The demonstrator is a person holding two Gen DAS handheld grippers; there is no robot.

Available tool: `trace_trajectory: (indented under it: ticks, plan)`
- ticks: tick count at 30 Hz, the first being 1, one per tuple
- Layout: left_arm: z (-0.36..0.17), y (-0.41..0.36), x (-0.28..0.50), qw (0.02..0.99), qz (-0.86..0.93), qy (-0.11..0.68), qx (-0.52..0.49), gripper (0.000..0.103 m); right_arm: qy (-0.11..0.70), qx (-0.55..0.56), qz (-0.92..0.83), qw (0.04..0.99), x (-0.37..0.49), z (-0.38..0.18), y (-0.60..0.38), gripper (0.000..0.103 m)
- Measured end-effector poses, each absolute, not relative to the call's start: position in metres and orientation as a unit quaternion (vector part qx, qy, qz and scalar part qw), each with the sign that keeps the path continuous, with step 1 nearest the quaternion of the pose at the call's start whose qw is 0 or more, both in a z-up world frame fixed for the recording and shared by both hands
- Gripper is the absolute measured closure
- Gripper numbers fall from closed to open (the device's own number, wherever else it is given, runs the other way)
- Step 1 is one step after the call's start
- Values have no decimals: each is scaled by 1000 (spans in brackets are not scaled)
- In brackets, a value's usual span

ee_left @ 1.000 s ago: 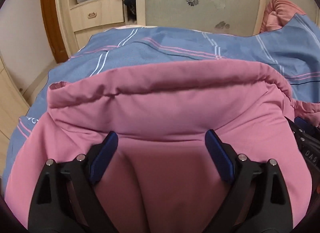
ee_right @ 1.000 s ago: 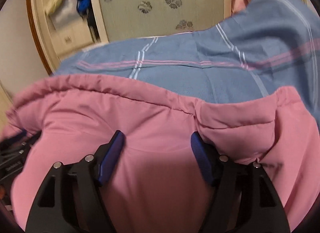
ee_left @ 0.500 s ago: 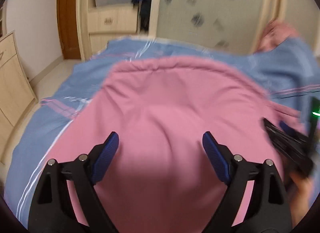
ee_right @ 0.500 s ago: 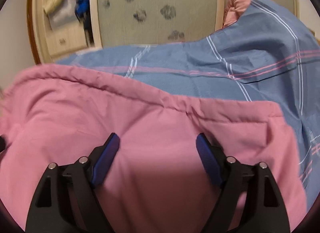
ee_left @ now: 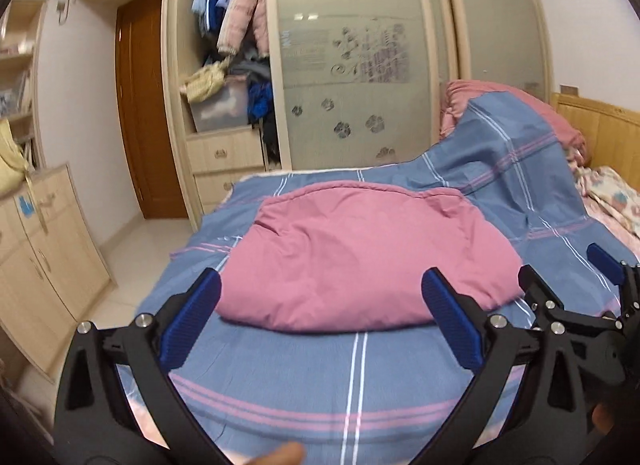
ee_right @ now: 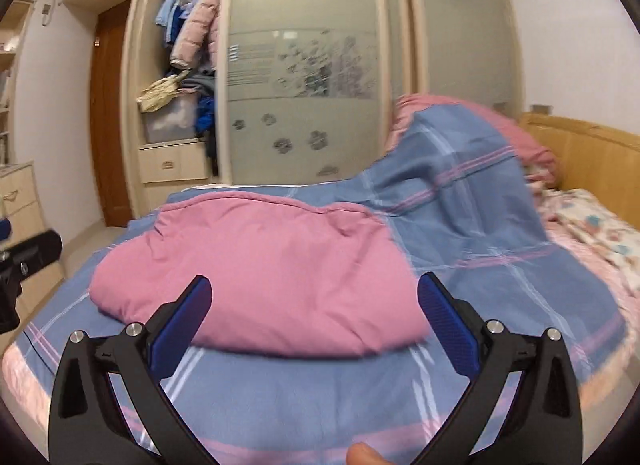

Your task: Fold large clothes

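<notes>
A pink padded garment (ee_left: pixel 360 253) lies folded in a rounded bundle on the blue striped bed cover (ee_left: pixel 340 381); it also shows in the right wrist view (ee_right: pixel 264 273). My left gripper (ee_left: pixel 320 317) is open and empty, held back above the cover in front of the garment. My right gripper (ee_right: pixel 316 317) is open and empty too, also short of the garment's near edge. The right gripper shows at the right edge of the left wrist view (ee_left: pixel 576 305).
A heap of blue cover over pink bedding (ee_left: pixel 512 145) rises at the back right by the wooden headboard (ee_left: pixel 600 133). A wardrobe with frosted sliding doors (ee_left: pixel 360 57) and an open clothes section stands behind the bed. A low cabinet (ee_left: pixel 36 257) stands left.
Both grippers have pulled back and up from the pink garment, which they hovered right over before. The garment now lies on the cover as a folded bundle.
</notes>
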State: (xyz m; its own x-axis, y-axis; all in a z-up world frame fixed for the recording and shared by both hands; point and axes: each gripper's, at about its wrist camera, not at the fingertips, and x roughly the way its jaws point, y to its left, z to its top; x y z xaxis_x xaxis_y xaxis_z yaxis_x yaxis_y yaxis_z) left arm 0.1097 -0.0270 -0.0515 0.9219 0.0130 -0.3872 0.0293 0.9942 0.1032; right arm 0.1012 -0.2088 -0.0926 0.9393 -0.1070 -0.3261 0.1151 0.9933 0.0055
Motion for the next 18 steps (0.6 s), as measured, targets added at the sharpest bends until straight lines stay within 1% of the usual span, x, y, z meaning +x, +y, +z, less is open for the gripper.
trace_trajectory:
  ticks: [4, 10, 15, 18]
  plan:
    - [-37, -39, 56, 983, -9, 174, 60, 2, 159, 4, -52, 986, 61, -69, -205, 1]
    - [-22, -34, -1, 985, -13, 170, 37, 2, 152, -16, -69, 986, 15, -47, -197, 1]
    - [-16, -29, -30, 986, -2, 162, 34, 2, 151, -36, -67, 986, -5, -42, -188, 1]
    - [-14, -25, -39, 987, -12, 160, 18, 2, 136, -50, -67, 987, -14, -38, -183, 1]
